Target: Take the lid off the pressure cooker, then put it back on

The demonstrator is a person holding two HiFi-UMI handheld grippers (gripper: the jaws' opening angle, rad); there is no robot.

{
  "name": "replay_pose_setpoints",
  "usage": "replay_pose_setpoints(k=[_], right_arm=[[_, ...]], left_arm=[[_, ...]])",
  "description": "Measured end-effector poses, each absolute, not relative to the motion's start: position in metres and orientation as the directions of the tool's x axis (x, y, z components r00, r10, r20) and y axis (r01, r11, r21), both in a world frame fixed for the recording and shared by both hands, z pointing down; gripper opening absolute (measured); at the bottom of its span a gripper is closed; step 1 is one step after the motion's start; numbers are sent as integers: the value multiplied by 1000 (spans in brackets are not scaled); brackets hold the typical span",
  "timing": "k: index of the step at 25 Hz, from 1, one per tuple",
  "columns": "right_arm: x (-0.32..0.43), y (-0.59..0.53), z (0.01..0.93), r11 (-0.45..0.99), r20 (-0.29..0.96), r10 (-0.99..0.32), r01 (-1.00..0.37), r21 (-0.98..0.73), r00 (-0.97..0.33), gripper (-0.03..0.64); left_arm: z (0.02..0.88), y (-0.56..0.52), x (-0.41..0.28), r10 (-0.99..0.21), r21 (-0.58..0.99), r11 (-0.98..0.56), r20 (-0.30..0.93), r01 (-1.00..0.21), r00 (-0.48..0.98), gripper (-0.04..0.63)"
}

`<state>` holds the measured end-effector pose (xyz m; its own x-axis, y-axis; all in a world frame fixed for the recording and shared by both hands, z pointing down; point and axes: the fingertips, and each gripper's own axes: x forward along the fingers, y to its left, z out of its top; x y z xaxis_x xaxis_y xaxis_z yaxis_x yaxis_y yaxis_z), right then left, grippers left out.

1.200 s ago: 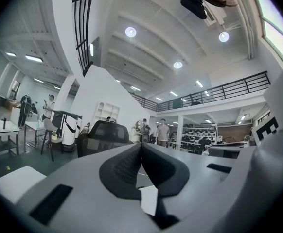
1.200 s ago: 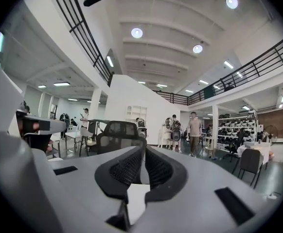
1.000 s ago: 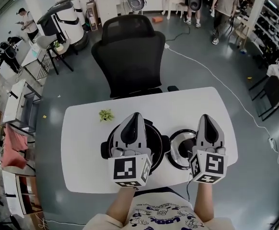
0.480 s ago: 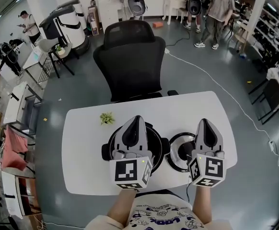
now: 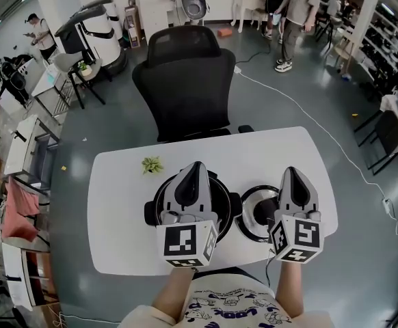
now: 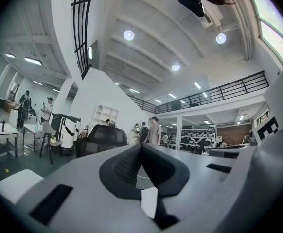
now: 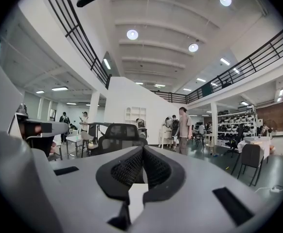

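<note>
Right, both grippers hang level over the white table (image 5: 117,183), and neither has anything in it. The left gripper (image 5: 194,167) sits above the black cooker (image 5: 223,195), jaws pressed together on nothing; its own view shows only the room beyond. The right gripper (image 5: 290,172), jaws likewise closed and empty, hovers over the lid (image 5: 252,219), which lies flat on the table just right of the cooker. So the lid is off, and I'd say it's parked close by for a short trip back, with the right gripper well placed for that. Any writing? The cubes (image 5: 185,243) carry only black-and-white squares, and the shirt (image 5: 233,306) print at the near edge is too garbled to read
</note>
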<state>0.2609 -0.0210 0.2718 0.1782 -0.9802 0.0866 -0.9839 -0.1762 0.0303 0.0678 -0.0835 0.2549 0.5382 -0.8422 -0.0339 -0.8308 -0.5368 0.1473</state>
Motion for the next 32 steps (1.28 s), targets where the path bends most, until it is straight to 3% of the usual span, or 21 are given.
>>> replay_pose_setpoints(k=[18,32], right_arm=[[276,-25,317,-171,262,-949,-985,34,174,35],[286,-28,409,-118,525,-849,-989,-86,55,227]], left_arm=[[272,-90,71,-834,162,-543,13,-824,552,14],[306,-105,87,-814,181,-555,87,-812,575,14]])
